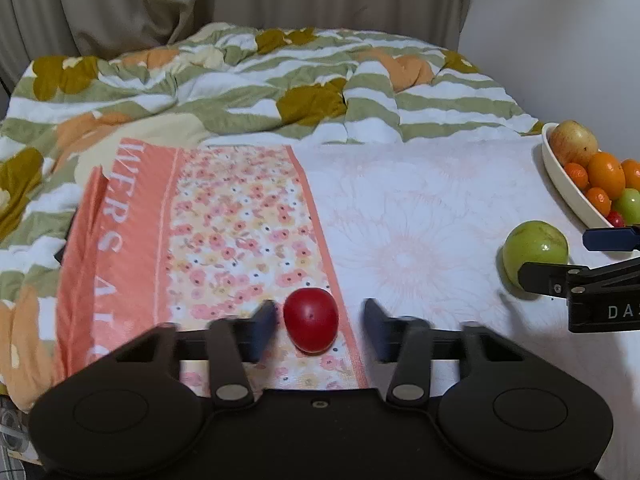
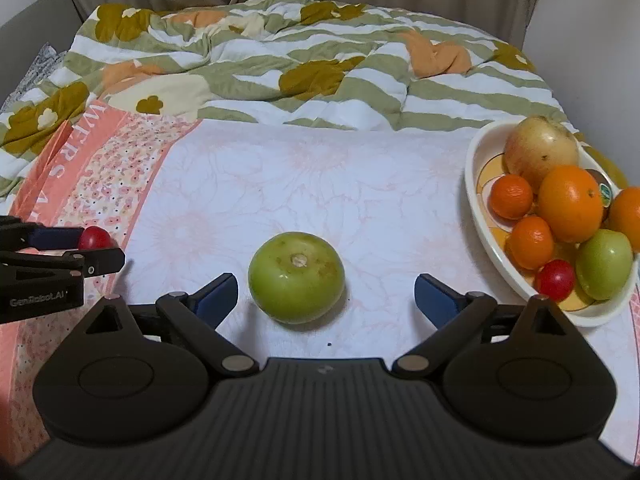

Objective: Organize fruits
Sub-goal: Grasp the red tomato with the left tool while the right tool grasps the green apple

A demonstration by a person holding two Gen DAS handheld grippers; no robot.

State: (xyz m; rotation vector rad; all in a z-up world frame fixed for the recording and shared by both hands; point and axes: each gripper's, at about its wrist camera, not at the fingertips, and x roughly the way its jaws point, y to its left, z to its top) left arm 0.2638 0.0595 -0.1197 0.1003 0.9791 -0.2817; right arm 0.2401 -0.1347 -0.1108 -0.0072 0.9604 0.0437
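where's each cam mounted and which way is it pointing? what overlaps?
Left wrist: on the left tool, looking forward and down along its fingers at the red fruit between them on the cloth; the right tool shows at the right edge.
Right wrist: on the right tool, looking forward and down at the green fruit between its open fingers; the left tool shows at the left edge.
Shared: both fruits, the bowl, the blanket.
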